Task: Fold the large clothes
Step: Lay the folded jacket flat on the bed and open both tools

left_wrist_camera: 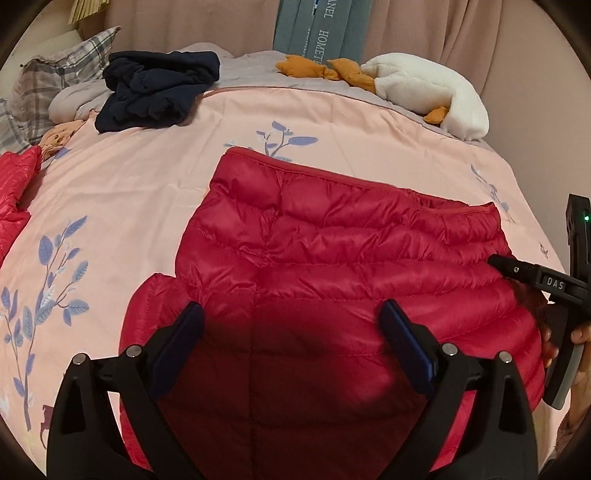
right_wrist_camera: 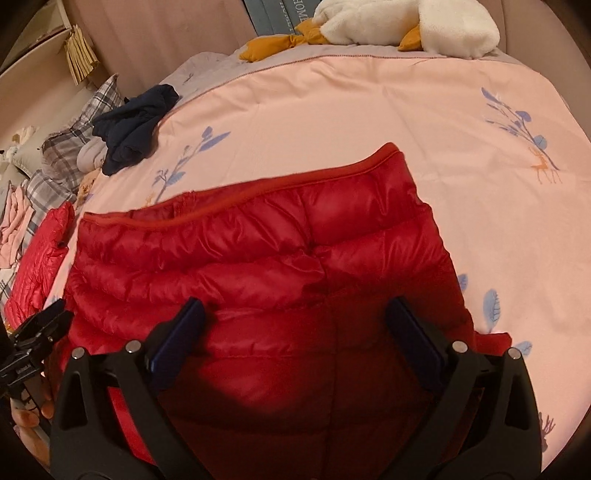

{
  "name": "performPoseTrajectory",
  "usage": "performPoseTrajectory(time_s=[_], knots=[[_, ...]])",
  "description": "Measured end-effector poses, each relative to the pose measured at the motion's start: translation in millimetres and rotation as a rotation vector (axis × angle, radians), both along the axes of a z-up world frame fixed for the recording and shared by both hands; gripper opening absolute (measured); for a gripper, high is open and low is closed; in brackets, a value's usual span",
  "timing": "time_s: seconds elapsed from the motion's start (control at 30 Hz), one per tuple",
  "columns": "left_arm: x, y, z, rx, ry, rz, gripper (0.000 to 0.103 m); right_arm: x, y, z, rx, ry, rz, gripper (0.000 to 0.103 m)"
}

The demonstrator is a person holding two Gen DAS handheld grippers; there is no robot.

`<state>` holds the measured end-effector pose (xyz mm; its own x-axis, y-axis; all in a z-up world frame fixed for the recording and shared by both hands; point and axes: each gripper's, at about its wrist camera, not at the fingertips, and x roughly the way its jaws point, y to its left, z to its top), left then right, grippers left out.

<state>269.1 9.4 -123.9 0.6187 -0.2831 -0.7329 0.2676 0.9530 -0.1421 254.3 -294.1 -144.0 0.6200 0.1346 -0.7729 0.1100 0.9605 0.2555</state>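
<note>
Red puffer jacket point(left_wrist_camera: 332, 280) lies partly folded on the pink bedspread point(left_wrist_camera: 122, 206) just under my left gripper point(left_wrist_camera: 291, 332) and right gripper point(right_wrist_camera: 295, 328), both spread wide and holding nothing. I judge the slick, puffy shell could spring open or slide once released. Farther back, past the navy garment point(left_wrist_camera: 159, 88), a grey-blue box point(left_wrist_camera: 325, 29) reads "HOME…".

Black claws point(left_wrist_camera: 291, 328) — blue pads point(left_wrist_camera: 406, 343), silver screws, "DAS" marking.
</note>
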Motion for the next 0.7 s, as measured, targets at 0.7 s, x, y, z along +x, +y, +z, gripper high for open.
performPoseTrajectory(time_s=[0.7], knots=[[-44.6, 16.8, 7.2, -0.012, -0.038, -0.007, 0.102, -82.4, -0.9, 40.3, 0.023, -0.127, 0.005, 0.101]])
